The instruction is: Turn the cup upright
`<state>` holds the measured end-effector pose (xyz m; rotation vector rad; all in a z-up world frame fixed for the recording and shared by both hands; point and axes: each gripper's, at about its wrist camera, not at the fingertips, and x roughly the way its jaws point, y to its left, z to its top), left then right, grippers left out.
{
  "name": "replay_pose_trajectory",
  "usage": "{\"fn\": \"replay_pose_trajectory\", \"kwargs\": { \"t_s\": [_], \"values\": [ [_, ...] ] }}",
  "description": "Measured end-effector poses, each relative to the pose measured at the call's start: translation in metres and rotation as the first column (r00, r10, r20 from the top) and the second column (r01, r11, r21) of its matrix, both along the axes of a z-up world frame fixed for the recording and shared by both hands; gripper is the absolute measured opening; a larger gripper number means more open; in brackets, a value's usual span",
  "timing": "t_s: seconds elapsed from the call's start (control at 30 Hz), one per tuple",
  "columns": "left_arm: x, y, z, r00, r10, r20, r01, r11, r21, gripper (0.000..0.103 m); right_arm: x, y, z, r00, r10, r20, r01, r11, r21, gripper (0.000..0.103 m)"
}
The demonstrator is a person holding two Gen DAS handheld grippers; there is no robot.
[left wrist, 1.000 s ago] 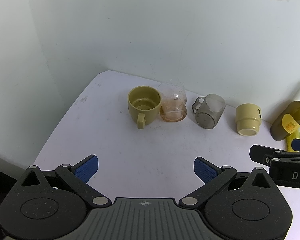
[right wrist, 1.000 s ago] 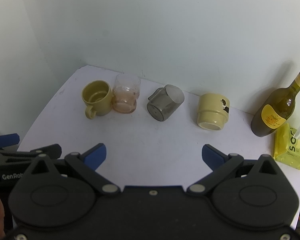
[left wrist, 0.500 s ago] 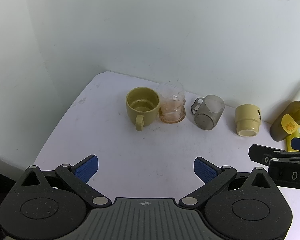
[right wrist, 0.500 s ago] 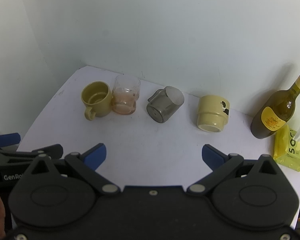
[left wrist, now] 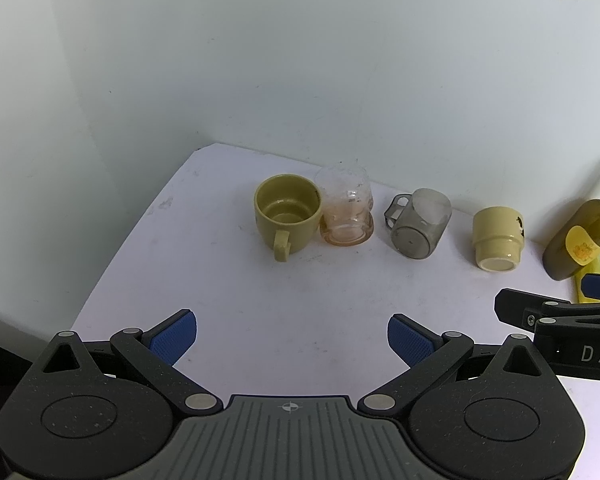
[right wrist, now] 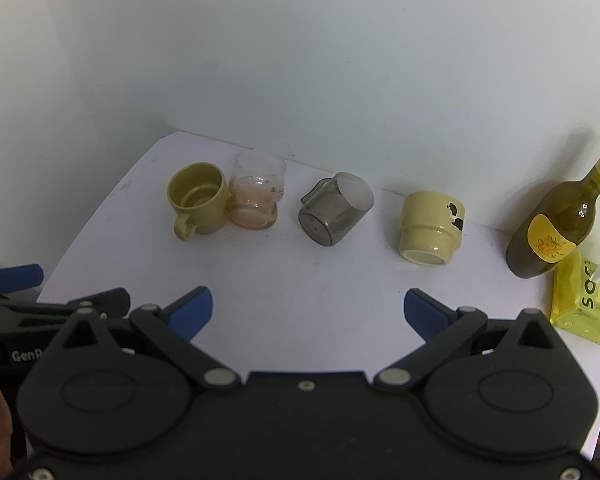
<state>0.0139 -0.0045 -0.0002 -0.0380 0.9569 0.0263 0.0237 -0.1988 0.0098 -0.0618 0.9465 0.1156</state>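
Several cups stand in a row at the back of the white table. An olive mug and a pink-tinted glass are upright. A grey translucent cup lies on its side, base toward me. A cream cup also lies on its side, base toward me. My left gripper and my right gripper are both open and empty, near the front edge, well short of the cups.
A green wine bottle stands at the right by the wall. A yellow tissue pack lies in front of it. White walls close the back and left. The right gripper's side shows in the left wrist view.
Both views have shifted very slightly; the cups sit marginally farther off. Nothing on the table has moved and both grippers stay open.
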Motion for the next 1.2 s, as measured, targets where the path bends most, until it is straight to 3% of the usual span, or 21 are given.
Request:
{"fn": "replay_pose_trajectory", "kwargs": {
  "t_s": [1.2],
  "values": [
    [0.0004,0.0049,0.0041,1.0,0.001,-0.003,-0.001,1.0,0.005,0.103,0.0025,0.0042,0.0009,1.0,0.002,-0.004,-0.002,1.0,0.007,0.103]
  ]
}}
